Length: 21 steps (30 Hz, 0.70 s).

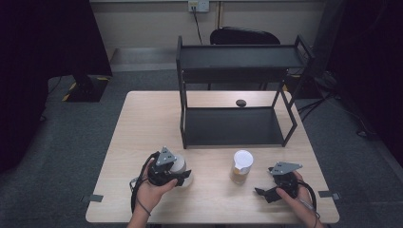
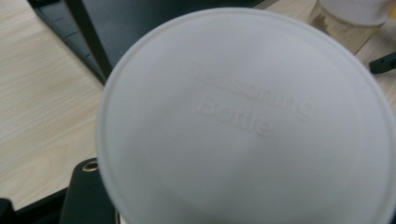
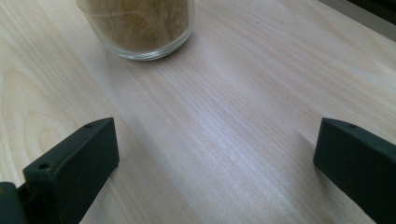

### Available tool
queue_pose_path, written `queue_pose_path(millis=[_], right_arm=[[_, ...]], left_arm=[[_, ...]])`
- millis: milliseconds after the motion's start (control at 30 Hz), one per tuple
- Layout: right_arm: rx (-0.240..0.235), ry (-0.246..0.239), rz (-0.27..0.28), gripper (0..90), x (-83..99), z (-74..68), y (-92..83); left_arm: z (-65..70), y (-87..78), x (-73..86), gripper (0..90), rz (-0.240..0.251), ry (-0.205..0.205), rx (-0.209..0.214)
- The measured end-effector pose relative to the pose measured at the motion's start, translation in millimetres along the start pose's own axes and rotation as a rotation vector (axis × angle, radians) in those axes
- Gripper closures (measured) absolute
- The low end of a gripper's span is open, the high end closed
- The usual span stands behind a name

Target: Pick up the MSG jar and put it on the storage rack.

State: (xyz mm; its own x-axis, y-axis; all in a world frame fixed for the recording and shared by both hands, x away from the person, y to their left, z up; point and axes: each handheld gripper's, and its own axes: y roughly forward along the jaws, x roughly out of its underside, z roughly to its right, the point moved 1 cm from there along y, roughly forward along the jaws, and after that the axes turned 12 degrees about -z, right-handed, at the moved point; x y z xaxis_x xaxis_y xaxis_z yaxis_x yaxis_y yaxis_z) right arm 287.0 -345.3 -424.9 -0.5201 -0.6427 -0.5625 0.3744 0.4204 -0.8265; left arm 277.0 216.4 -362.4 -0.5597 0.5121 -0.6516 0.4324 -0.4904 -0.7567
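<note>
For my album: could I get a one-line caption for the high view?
Left tongs grip a white-lidded bottle; open right tongs rest beside a seasoning jar.

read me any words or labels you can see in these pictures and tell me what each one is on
"Bottle": raised letters on the round white plastic lid, seen in the left gripper view.
A longer raised word above it, possibly "Seasoning": too blurred to be sure.
Clear glass jar of brown powder with a white lid: no readable text.

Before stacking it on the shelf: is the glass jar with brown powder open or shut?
Shut: a white lid covers the seasoning jar standing upright on the table.
</note>
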Motion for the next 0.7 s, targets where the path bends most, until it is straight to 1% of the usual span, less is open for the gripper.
queue_pose_path(millis=[33,67,100,133,200,367,400,433,467,500,533,567,600,633,667,700], right_arm=[[0.0,0.0,0.0,0.0,0.0,0.0,0.0],[0.0,0.0,0.0,0.0,0.0,0.0,0.0],[0.0,0.0,0.0,0.0,0.0,0.0,0.0],[0.0,0.0,0.0,0.0,0.0,0.0,0.0],[0.0,0.0,0.0,0.0,0.0,0.0,0.0],[0.0,0.0,0.0,0.0,0.0,0.0,0.0],[0.0,0.0,0.0,0.0,0.0,0.0,0.0],[0.0,0.0,0.0,0.0,0.0,0.0,0.0],[0.0,0.0,0.0,0.0,-0.1,0.0,0.0],[0.0,0.0,0.0,0.0,-0.1,0.0,0.0],[0.0,0.0,0.0,0.0,0.0,0.0,0.0],[0.0,0.0,0.0,0.0,0.0,0.0,0.0],[0.0,0.0,0.0,0.0,0.0,0.0,0.0],[0.0,0.0,0.0,0.0,0.0,0.0,0.0],[0.0,0.0,0.0,0.0,-0.1,0.0,0.0],[0.0,0.0,0.0,0.0,-0.1,0.0,0.0]], left_arm=[[0.0,0.0,0.0,34.0,0.0,0.0,0.0],[0.2,2.1,-6.8,34.0,-0.001,0.007,0.005],[0.2,2.1,-6.8,34.1,-0.001,0.007,0.005],[0.4,4.6,-14.5,34.1,0.0,0.009,0.01],[0.5,5.5,-17.2,34.2,0.001,0.011,0.011],[-1.0,10.2,-33.1,34.3,0.008,0.009,0.022],[-0.8,11.3,-39.7,34.4,0.009,0.014,0.02],[-0.8,11.3,-39.7,34.4,0.009,0.014,0.02],[-0.9,12.2,-46.2,34.4,0.008,0.022,0.02],[-0.9,12.2,-46.2,34.4,0.008,0.022,0.02],[-1.0,13.2,-52.7,34.5,0.005,0.031,0.024],[-1.0,13.2,-52.7,34.5,0.005,0.031,0.024],[-0.2,14.6,-58.5,34.5,0.005,0.035,0.026],[-0.2,14.6,-58.5,34.5,0.005,0.035,0.026],[0.9,16.1,-64.5,34.5,0.004,0.042,0.025],[0.9,16.1,-64.5,34.6,0.004,0.042,0.025]])
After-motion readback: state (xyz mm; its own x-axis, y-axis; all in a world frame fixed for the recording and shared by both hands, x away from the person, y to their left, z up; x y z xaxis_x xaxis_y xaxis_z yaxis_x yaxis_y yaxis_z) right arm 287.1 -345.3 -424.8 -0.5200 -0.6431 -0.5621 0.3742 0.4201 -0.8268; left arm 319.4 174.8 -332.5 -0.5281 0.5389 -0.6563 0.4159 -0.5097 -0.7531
